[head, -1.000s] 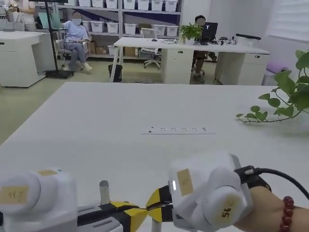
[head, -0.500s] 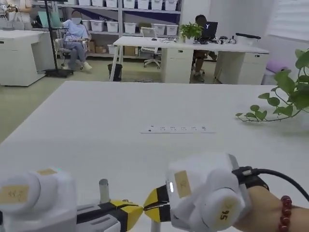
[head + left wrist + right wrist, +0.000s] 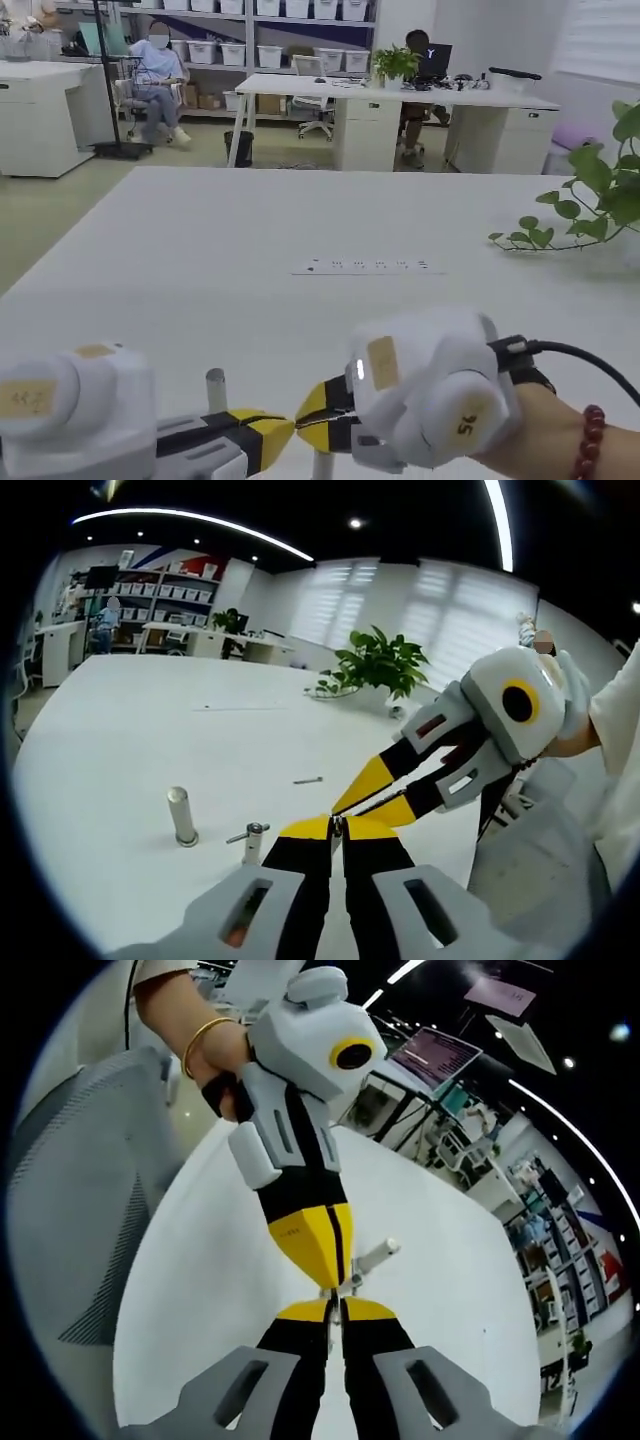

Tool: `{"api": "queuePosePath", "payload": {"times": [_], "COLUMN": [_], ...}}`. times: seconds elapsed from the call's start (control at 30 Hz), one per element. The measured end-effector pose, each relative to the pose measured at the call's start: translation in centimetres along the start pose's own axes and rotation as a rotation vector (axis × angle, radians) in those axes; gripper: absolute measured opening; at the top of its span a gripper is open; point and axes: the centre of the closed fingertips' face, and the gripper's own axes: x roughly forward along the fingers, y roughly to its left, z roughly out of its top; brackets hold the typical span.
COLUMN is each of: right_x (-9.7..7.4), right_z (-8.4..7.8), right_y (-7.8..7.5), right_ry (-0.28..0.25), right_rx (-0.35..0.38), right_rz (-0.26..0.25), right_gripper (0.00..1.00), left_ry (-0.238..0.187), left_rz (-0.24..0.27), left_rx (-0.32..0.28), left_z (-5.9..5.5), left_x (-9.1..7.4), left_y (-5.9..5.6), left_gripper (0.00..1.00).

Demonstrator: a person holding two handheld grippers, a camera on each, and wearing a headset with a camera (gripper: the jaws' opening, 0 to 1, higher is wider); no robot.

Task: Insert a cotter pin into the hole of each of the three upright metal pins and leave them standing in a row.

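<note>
**Left gripper view.** We saw the left gripper [image 3: 337,826] with its jaws drawn together. It met the right gripper [image 3: 345,808] tip to tip, which entered from the right with its jaws likewise closed. We could not tell whether either pair pinched anything. On the white table [image 3: 130,730] a bare pin [image 3: 181,815] stood upright. Between it and the left jaws stood a second pin [image 3: 253,842], with a thin rod jutting sideways near its top. A loose cotter pin [image 3: 307,779] lay flat farther out, apart from both pins.

**Right gripper view.** We saw the two pairs of yellow tips meeting above the table, each pair closed.

**Head view.** We saw the grippers meeting low over the near edge of the table, with the bare pin upright just behind the left jaws.
</note>
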Motion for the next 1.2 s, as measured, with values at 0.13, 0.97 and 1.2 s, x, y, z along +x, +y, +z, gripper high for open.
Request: {"api": "queuePosePath", "payload": {"times": [0.13, 0.97, 1.2], "right_x": [-0.1, -2.5, -3.2], "right_z": [0.2, -0.5, -0.3], "right_y": [-0.2, 1.1, 2.3], "right_ry": [-0.037, -0.252, -0.292], "right_rx": [0.106, 0.689, 0.713], "right_rz": [0.006, 0.256, 0.356], "right_gripper": [0.07, 0.18, 0.18], "left_ry": [-0.001, -0.006, -0.002], "left_rz": [-0.003, -0.134, -0.205], "left_rx": [0.018, 0.28, 0.32], "left_z": [0.0, -0.4, -0.8], "left_x": [-0.1, -1.4, -1.6], "left_y": [0.0, -2.3, -3.6], "left_gripper": [0.01, 0.01, 0.01]}}
